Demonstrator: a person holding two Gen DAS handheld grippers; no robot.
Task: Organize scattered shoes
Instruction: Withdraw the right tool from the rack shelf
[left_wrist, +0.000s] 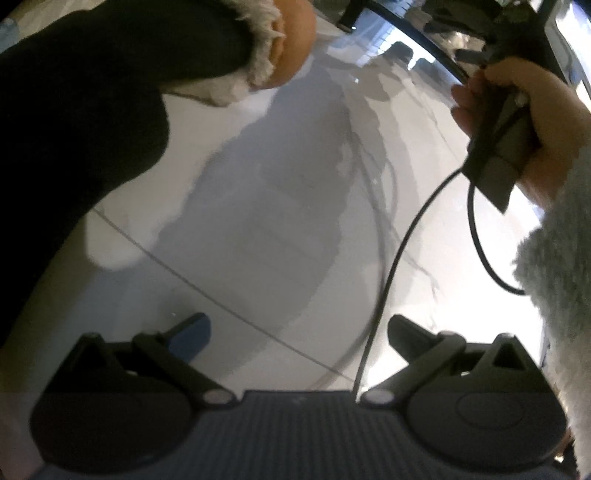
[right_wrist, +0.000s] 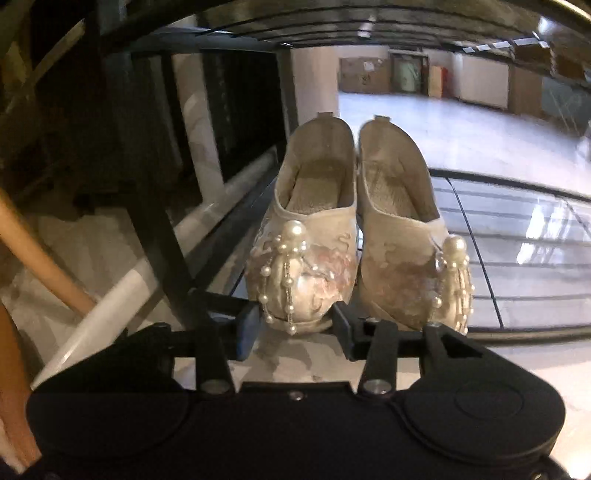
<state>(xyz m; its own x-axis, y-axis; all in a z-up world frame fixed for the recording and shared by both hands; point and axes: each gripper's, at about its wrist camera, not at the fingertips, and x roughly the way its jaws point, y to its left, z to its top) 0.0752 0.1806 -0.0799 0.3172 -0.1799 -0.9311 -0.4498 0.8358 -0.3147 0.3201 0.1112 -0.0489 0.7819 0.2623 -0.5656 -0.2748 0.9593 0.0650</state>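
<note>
A pale, glossy tiled floor (left_wrist: 258, 229) is seen under both grippers, with a black metal shoe rack (right_wrist: 229, 236) rising at the left of the right wrist view. The right gripper (right_wrist: 291, 326) is held spread apart just in front of the rack's shelf, its blue-padded fingertips (right_wrist: 246, 332) flanking the toe of the left shoe (right_wrist: 310, 236) without visibly pressing it; whether contact is made cannot be told. The right shoe (right_wrist: 402, 236) is set just beside the first, the two nearly touching at the heels, toes turned toward the camera. Both are cream satin slippers, embroidered in faded pink and hung with strands of round pearl beads. The left gripper (left_wrist: 297, 334) is held wide open over bare floor, nothing between its fingers. Beyond it, a hand (left_wrist: 532, 122) is wrapped around the other gripper's dark handle, a black cable (left_wrist: 406, 236) looping down, and a fur-trimmed slipper (left_wrist: 273, 48) is worn at the upper left
</note>
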